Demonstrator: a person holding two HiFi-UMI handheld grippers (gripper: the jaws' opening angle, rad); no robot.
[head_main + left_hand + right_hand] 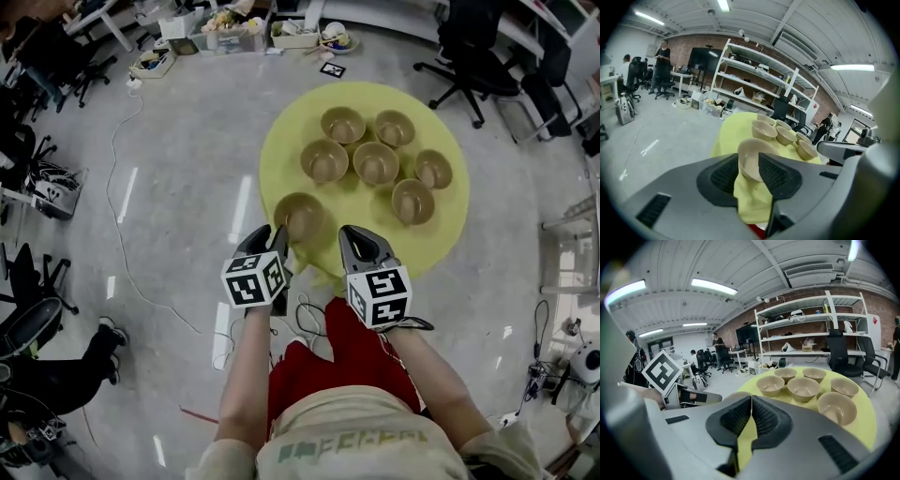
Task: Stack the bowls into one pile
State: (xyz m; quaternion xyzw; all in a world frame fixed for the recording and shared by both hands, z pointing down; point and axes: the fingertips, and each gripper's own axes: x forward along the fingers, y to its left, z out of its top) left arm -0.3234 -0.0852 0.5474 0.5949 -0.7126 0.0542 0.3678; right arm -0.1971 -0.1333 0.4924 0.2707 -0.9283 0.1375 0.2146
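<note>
**Left fingers spread at the near bowl, right fingers closed, no pile yet**

Your left gripper [265, 235] is at the near-left edge of the bench [281, 150], angled down. Its fingers [723, 176] are spread. In the left gripper view the nearest bowl [300, 217] shows in the gap between the tips. The pads aren't pressing on it, and I can't tell whether either tip touches the rim.

That bowl stands upright on the yellow cloth [436, 234], alone at the near-left side, apart from the rest.

Your right gripper [350, 231] is just right of that bowl, over the bench's near edge, also angled down. Its fingers [768, 420] are pressed together with nothing between them. Only a sliver of cloth shows below the pads in the right gripper view.

The other six bowls [376, 163] sit further back and to the right in a tight cluster: two at the back, three across the middle, one at the front right. All are upright, each standing on the cloth by itself, and well ahead of both grippers.

Beyond the bench, a shelf rack [754, 79] stands against the brick wall.
</note>
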